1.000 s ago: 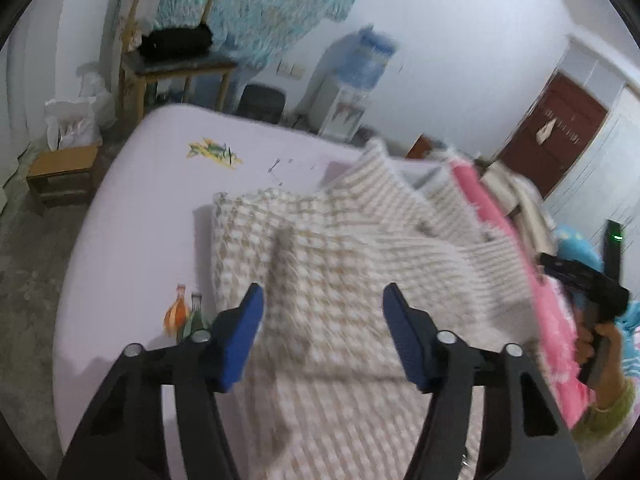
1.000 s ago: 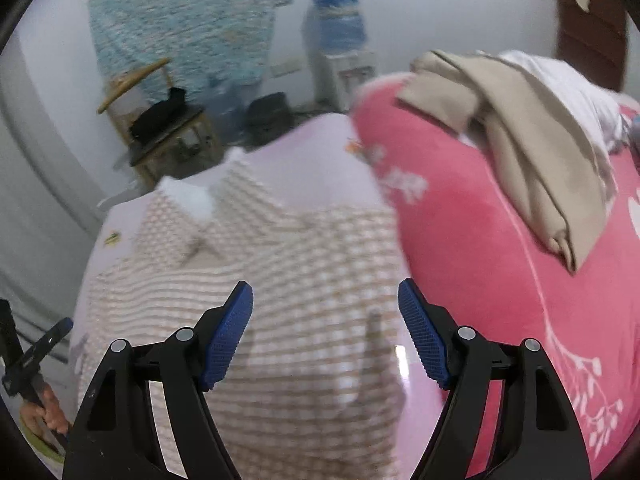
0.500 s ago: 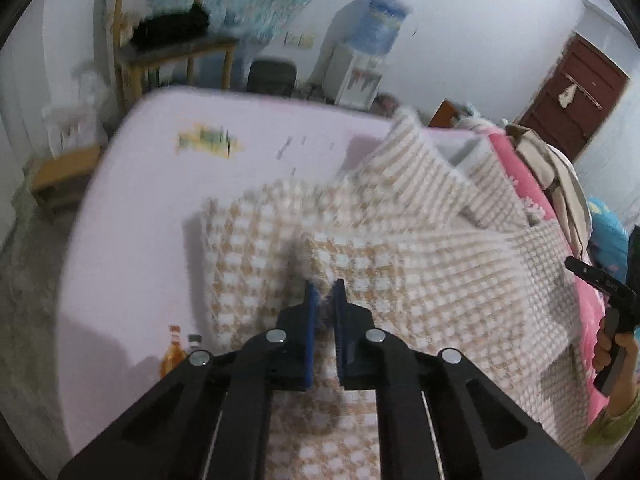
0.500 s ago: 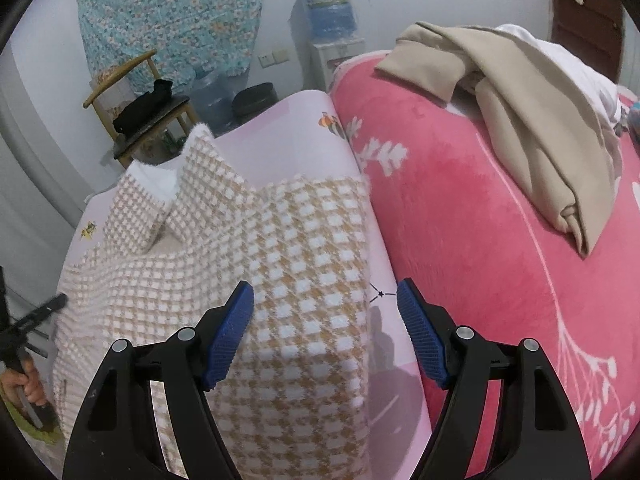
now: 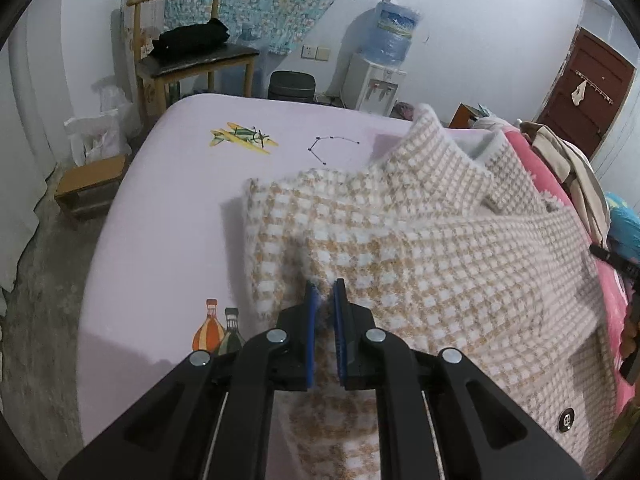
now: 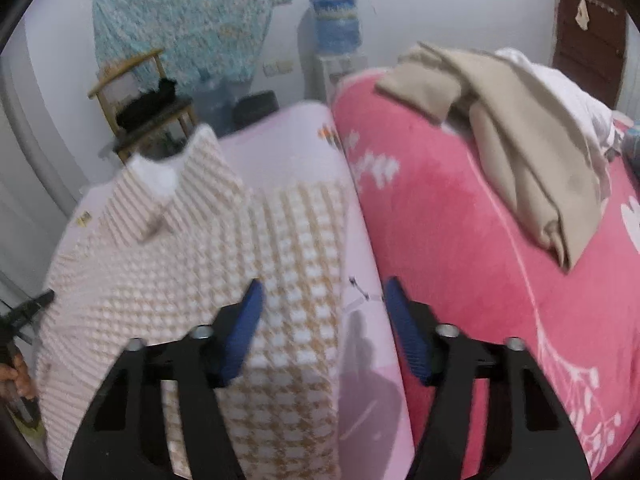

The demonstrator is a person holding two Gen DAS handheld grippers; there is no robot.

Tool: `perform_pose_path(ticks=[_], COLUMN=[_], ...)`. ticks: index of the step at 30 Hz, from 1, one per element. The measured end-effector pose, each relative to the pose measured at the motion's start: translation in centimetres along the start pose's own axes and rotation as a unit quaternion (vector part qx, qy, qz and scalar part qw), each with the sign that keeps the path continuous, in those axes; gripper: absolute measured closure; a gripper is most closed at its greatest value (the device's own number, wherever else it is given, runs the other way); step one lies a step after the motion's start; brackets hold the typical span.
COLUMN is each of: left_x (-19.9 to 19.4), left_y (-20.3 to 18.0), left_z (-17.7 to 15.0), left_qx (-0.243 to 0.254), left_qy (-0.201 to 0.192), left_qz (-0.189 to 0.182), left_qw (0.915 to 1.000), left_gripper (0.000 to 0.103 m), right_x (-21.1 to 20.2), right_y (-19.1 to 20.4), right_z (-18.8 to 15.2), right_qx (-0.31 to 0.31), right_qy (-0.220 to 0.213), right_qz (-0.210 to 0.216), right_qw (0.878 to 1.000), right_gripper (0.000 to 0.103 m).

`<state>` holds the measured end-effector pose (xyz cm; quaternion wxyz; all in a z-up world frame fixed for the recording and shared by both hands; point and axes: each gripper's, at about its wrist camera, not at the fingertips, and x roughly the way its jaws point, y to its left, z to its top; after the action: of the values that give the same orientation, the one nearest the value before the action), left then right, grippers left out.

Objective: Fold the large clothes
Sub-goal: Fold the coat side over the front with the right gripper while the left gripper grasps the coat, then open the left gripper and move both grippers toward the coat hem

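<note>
A white-walled bedroom holds a bed covered by a pale lilac sheet printed with small cartoon bottles and a plane, and beyond its far edge stand a wooden chair with a black bag on its seat, a white water dispenser topped by a blue bottle, and a dark red door. A turquoise floral cloth hangs on the wall behind the chair. The task's garment, a fuzzy beige-and-white checked coat, lies spread across the sheet with its collar raised toward the far side of the bed. The left gripper has its blue pads pressed nearly together, pinching a raised fold of the coat near its left edge. In the right wrist view the right gripper hovers over the coat's right edge; its jaws are closing, with the edge of the checked fabric and a strip of bare sheet between them, the pads not pressing on either. Just beside the sheet on the right lies a pink plush blanket with white flower patterns, and on it a crumpled tan garment.
</note>
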<state>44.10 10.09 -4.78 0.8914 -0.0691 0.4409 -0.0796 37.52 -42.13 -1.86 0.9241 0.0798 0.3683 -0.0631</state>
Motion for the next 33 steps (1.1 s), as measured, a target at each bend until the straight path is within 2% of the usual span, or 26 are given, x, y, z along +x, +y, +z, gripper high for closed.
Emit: perform_pose_path(ticks=[3, 5, 7, 8, 10, 13, 16, 17, 19, 21, 23, 25, 26, 28, 30, 33], left_x=[0.0, 0.0, 0.0, 0.0, 0.1, 0.0, -1.2, -2.2, -4.3, -6.2, -6.7, -5.6, -4.9, -1.9, -1.8, -3.2], left_y=[0.1, 0.0, 0.0, 0.0, 0.1, 0.3, 0.2, 0.1, -0.4, -1.2, -2.5, -4.1, -4.5, -4.7, -3.8, -3.6], left_z=[-0.1, 0.0, -0.1, -0.1, -0.2, -0.3, -0.4, -0.4, -0.6, -0.8, -0.9, -1.6, -1.9, -3.2, -3.6, -3.5], left_qx=[0.000, -0.001, -0.002, -0.003, -0.003, 0.003, 0.008, 0.011, 0.024, 0.039, 0.056, 0.077, 0.084, 0.094, 0.073, 0.063], left_qy=[0.000, -0.001, -0.003, -0.003, -0.002, -0.004, -0.012, -0.025, -0.057, -0.078, -0.069, -0.036, -0.022, 0.035, 0.022, 0.015], left_qz=[0.001, 0.001, 0.003, 0.003, 0.002, 0.001, 0.004, 0.006, 0.007, -0.023, -0.049, -0.060, -0.054, -0.016, -0.033, -0.030], left_qw=[1.0000, 1.0000, 1.0000, 1.0000, 1.0000, 1.0000, 0.9999, 0.9996, 0.9981, 0.9960, 0.9948, 0.9945, 0.9947, 0.9948, 0.9966, 0.9974], left_gripper=[0.095, 0.094, 0.094, 0.094, 0.093, 0.092, 0.090, 0.090, 0.089, 0.089, 0.089, 0.088, 0.087, 0.085, 0.084, 0.084], right_x=[-0.1, 1.2, 3.5, 4.9, 6.7, 6.8, 4.6, 3.5, 1.3, -0.3, -0.8, 0.0, 0.6, 2.7, 2.4, 0.4], right_y=[0.8, 1.6, 1.9, 1.8, 1.5, 1.9, 2.9, 3.5, 5.1, 7.1, 9.3, 10.8, 11.3, 12.1, 12.1, 12.8], right_z=[1.2, 1.9, 2.2, 2.3, 2.3, 2.6, 3.0, 2.9, 2.0, 0.5, -1.5, -3.4, -4.2, -6.0, -5.8, -5.3], right_qx=[-0.015, -0.024, -0.020, -0.014, -0.010, -0.015, -0.028, -0.036, -0.064, -0.102, -0.139, -0.166, -0.178, -0.204, -0.192, -0.182], right_qy=[-0.006, 0.009, 0.035, 0.048, 0.059, 0.063, 0.063, 0.057, 0.046, 0.046, 0.058, 0.076, 0.085, 0.094, 0.093, 0.082], right_qz=[0.036, 0.058, 0.046, 0.032, 0.020, 0.011, 0.002, 0.008, 0.031, 0.051, 0.069, 0.069, 0.059, 0.026, 0.025, 0.032], right_qw=[0.999, 0.998, 0.998, 0.998, 0.998, 0.998, 0.998, 0.998, 0.996, 0.992, 0.986, 0.981, 0.979, 0.974, 0.977, 0.979], right_gripper=[0.080, 0.086, 0.087, 0.091, 0.094, 0.094, 0.087, 0.078, 0.074, 0.068, 0.064, 0.061, 0.059, 0.058, 0.057, 0.056])
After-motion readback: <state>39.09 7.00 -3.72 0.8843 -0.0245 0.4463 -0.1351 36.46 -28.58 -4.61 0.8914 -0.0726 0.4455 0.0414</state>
